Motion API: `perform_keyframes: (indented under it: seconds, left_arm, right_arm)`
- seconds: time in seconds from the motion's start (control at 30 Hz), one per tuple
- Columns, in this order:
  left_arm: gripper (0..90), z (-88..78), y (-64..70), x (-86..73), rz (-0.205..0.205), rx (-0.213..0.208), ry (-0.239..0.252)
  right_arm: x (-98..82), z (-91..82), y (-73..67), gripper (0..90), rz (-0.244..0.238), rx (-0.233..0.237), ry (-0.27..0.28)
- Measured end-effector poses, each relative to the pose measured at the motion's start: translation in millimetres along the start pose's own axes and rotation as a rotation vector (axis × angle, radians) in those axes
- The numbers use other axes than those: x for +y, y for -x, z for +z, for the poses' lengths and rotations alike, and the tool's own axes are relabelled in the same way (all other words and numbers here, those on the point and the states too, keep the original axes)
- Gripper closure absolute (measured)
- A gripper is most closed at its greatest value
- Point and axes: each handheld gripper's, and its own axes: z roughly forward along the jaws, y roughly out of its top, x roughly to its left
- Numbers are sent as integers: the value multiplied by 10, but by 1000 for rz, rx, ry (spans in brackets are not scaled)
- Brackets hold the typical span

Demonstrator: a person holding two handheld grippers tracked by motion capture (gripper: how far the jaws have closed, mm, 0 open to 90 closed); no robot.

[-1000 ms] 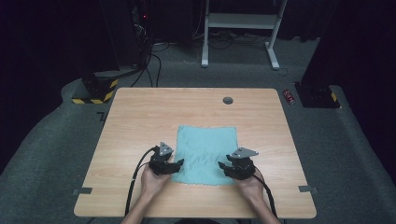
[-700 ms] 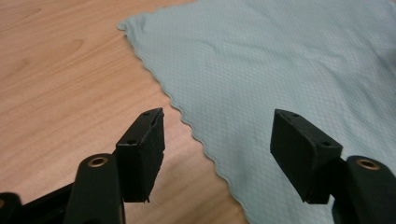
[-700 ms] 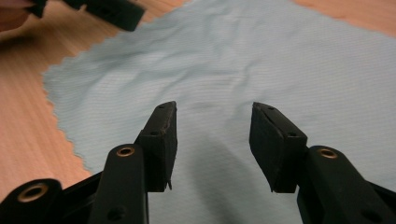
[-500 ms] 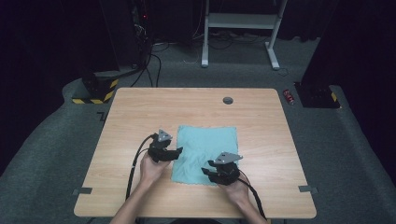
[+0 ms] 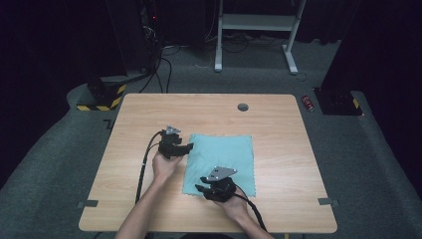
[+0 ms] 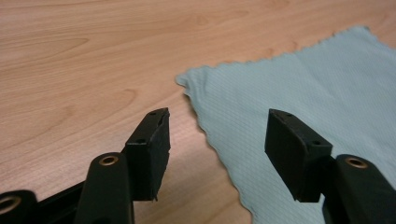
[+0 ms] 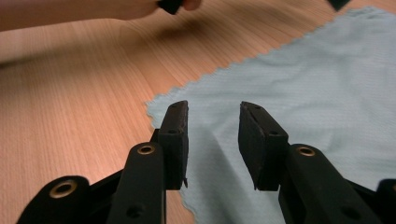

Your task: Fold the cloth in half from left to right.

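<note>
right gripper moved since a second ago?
Yes. The right gripper has slid left along the near edge of the cloth to its near-left corner; its jaws have just been closing, still open.

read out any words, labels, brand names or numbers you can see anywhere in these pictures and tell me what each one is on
None can be read.
Cloth, table and both claws, left and right: no print.
Small red thing on the floor: too small to tell.
Dark marks on the floor by the table's left corner: too blurred to read.

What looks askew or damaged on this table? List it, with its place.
Nothing stands out. The light blue cloth lies flat and square on the wooden table, with only faint creases. The left gripper is at its left edge, the right gripper at its near left corner, both open.
</note>
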Motion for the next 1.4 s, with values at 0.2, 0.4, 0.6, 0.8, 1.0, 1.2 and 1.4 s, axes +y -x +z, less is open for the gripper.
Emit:
perform_keyframes:
  seconds: [0.2, 0.4, 0.6, 0.8, 1.0, 1.2, 1.4]
  left_arm:
    - [420, 103, -37, 113, -2, 7, -42]
    - [420, 221, 11, 234, -1, 8, -59]
    - [421, 375, -1, 274, -3, 29, -94]
    - [444, 448, -28, 287, -18, 49, -96]
    - [505, 454, -22, 281, 8, 66, -101]
    - [568, 492, 16, 327, 46, 95, -123]
    - [716, 531, 69, 348, 48, 108, -119]
  right_arm:
    - [39, 97, -76, 646, -14, 19, -15]
    - [74, 158, -166, 649, -36, 43, -21]
    - [129, 274, -263, 649, -63, 48, -33]
    - [175, 376, -335, 648, -76, 42, -40]
    - [188, 455, -389, 676, -122, 19, -76]
    - [185, 463, -440, 759, -134, -23, -93]
    - [188, 461, -465, 834, -144, -54, -99]
